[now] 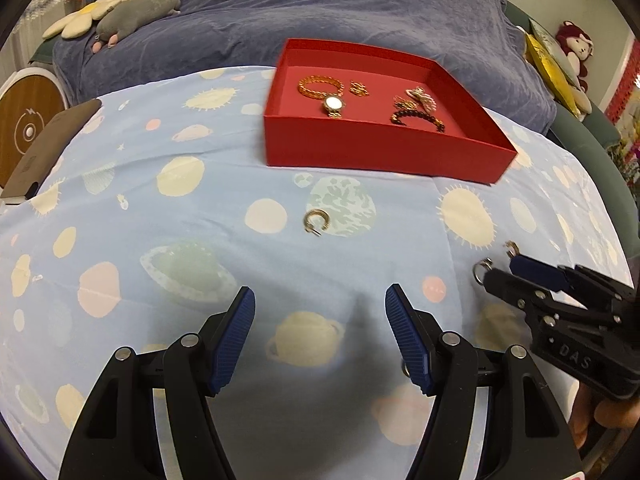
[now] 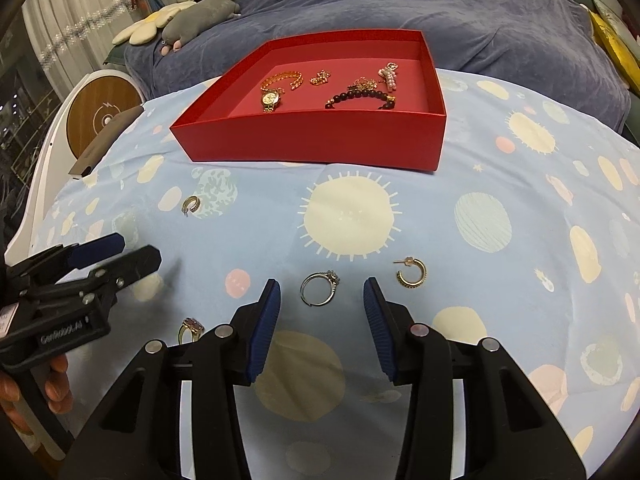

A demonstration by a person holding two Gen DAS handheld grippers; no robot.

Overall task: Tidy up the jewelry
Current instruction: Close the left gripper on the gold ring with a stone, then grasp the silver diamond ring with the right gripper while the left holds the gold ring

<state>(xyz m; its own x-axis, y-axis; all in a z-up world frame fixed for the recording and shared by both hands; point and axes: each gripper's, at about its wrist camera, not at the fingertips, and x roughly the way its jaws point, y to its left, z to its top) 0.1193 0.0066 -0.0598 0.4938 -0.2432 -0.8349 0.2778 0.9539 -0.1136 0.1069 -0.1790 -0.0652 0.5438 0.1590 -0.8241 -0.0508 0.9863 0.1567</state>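
Observation:
A red box [image 1: 376, 156] [image 2: 320, 140] sits on a planet-print cloth and holds a gold watch [image 1: 333, 105] [image 2: 271, 100], a dark bead bracelet [image 1: 418, 117] [image 2: 358, 96] and small gold pieces. A gold hoop earring [image 1: 317, 220] [image 2: 191, 204] lies in front of the box. My right gripper [image 2: 320, 292] is open around a silver stone ring [image 2: 320, 288] on the cloth. A second gold hoop earring [image 2: 412, 273] lies right of it, and a gold ring with a pink stone [image 2: 190, 327] left of it. My left gripper [image 1: 320, 304] is open and empty above the cloth.
A blue blanket [image 1: 360, 12] with plush toys lies behind the box. A dark flat case [image 1: 44, 152] rests at the cloth's left edge beside a round wooden disc [image 1: 28, 124]. The right gripper shows in the left wrist view [image 1: 496, 270], the left in the right wrist view [image 2: 132, 254].

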